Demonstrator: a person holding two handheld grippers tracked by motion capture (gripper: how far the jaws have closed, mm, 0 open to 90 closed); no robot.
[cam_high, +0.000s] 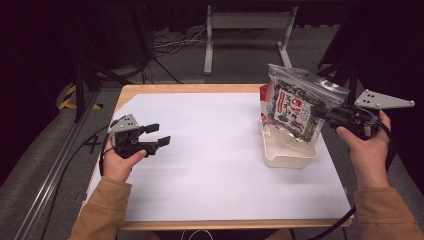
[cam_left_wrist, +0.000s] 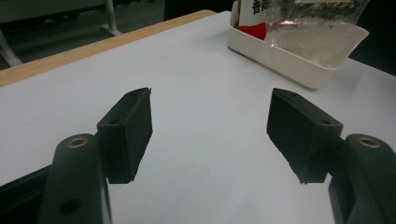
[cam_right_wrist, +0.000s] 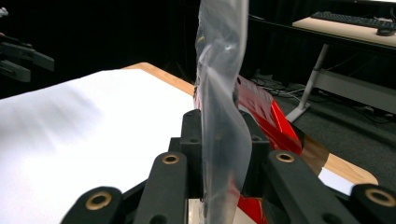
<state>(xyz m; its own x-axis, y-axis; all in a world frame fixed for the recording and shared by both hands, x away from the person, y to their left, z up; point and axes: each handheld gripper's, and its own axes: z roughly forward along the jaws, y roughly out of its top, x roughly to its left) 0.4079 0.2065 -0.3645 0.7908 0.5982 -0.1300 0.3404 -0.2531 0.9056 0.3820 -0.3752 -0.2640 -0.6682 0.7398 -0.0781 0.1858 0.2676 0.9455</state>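
Note:
A clear zip bag (cam_high: 296, 102) with a printed snack packet inside hangs upright over a cream tray (cam_high: 290, 159) at the table's right. My right gripper (cam_high: 325, 114) is shut on the bag's right edge. In the right gripper view the clear plastic (cam_right_wrist: 224, 140) is pinched between the two black jaws and rises straight up. The bag's lower end reaches into the tray (cam_left_wrist: 299, 65). My left gripper (cam_high: 159, 135) is held just above the white sheet at the left, open, with nothing between its pads (cam_left_wrist: 135, 126).
A white sheet (cam_high: 215, 160) covers most of the wooden table (cam_high: 190, 88). A red packet (cam_right_wrist: 261, 107) lies in the tray's far end. Beyond the table stand a white desk frame (cam_high: 247, 30) and floor cables.

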